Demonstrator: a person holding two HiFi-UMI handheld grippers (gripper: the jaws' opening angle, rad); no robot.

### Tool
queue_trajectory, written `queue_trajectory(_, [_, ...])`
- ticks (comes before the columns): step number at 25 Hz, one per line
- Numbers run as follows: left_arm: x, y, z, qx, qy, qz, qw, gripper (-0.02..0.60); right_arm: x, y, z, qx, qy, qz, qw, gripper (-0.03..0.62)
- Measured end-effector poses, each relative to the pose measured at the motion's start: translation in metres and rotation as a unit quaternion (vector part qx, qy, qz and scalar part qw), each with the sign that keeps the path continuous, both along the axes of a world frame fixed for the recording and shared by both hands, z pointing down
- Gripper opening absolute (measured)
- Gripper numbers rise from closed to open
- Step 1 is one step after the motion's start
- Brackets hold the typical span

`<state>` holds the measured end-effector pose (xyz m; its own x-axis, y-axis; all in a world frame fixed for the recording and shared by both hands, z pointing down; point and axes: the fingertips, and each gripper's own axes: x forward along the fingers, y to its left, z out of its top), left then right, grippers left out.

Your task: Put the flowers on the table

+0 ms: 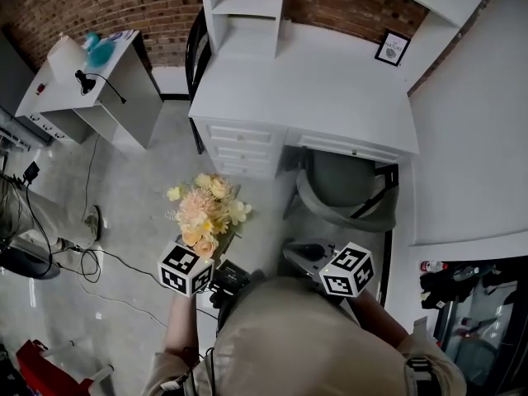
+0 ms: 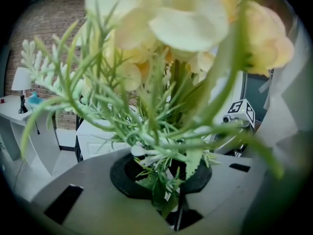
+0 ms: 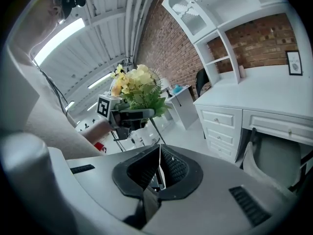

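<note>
A bunch of pale yellow and peach flowers (image 1: 205,213) with green sprigs is held up over the floor, short of the white desk (image 1: 330,89). My left gripper (image 1: 216,250) is shut on its stems. In the left gripper view the stems (image 2: 161,182) sit pinched between the jaws and the blooms (image 2: 186,18) fill the top. My right gripper (image 1: 301,252) is beside it to the right, shut with nothing in it; its pads meet in the right gripper view (image 3: 159,173). That view also shows the flowers (image 3: 137,87) and the left gripper (image 3: 129,115) at the left.
A grey chair (image 1: 346,188) is tucked under the desk's right half, drawers (image 1: 239,147) fill its left. A framed picture (image 1: 392,48) and shelves (image 1: 247,7) stand at the back. A small white side table (image 1: 91,81) is at the left, and cables (image 1: 91,262) lie on the floor.
</note>
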<state>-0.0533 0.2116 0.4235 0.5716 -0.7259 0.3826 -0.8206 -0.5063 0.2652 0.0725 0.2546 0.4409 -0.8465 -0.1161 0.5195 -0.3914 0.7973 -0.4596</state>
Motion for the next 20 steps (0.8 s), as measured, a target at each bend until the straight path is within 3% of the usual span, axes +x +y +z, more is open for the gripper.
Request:
queue_trajectory(9, [0.021,-0.040,0.001,-0.008,-0.037,0.007,0.9993,0.084,0.019,-0.043,0.002,-0.021,-0.024,0.004,0.999,0.023])
queue_trajectory(20, [0.053,-0.080,-0.001,-0.026,-0.051,0.000,0.9983,0.084,0.042,-0.090,0.004,-0.047,-0.053,-0.002,0.998,0.023])
